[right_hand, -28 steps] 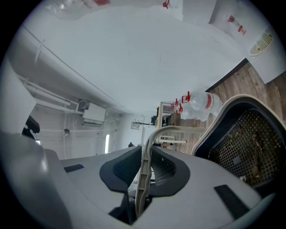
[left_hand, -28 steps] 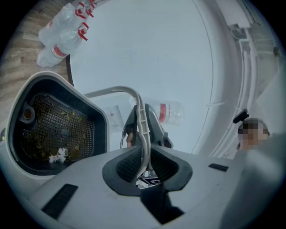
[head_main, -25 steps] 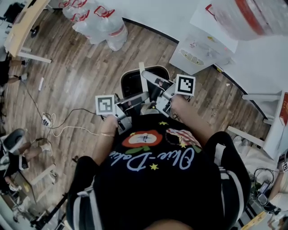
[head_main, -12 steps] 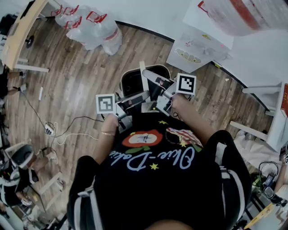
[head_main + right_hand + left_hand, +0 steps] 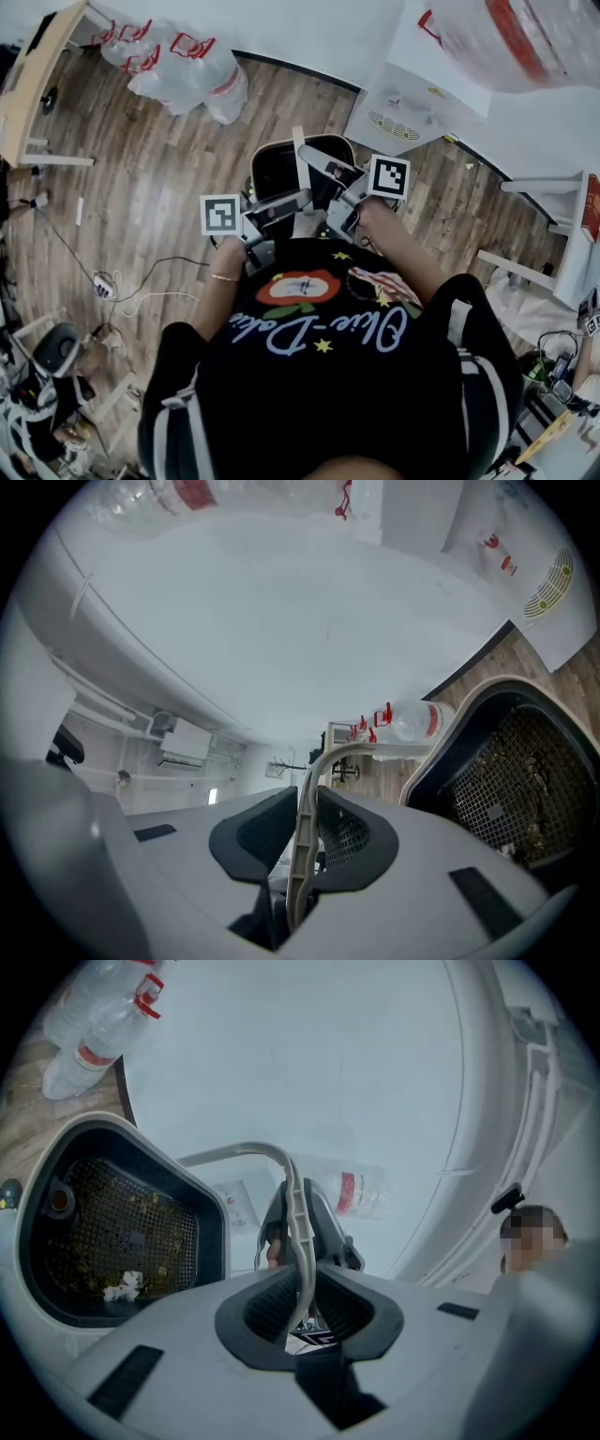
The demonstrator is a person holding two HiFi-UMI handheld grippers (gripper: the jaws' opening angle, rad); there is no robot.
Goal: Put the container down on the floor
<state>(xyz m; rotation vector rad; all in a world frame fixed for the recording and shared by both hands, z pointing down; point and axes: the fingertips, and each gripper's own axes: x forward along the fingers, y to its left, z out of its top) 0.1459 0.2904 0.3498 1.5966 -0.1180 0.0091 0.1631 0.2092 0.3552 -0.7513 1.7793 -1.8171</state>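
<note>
My left hand-held gripper [image 5: 300, 1274] and right hand-held gripper [image 5: 302, 850] both clamp the thin pale handle [image 5: 298, 1208] of the black mesh-lined container [image 5: 122, 1232], which hangs mouth-up between them.

Room clutter
Clear plastic bags of red-handled bottles [image 5: 178, 61] top left; white vented box [image 5: 403, 112] top right; thin white cable [image 5: 117, 279] at left.

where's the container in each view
head view: container sits upper centre.
left gripper view: container fills the left side, its mesh inside showing.
right gripper view: container sits at the lower right edge.
shared landmark: its pale handle, which crosses over it in the head view and is clamped between the jaws in the left gripper view and the right gripper view.
</note>
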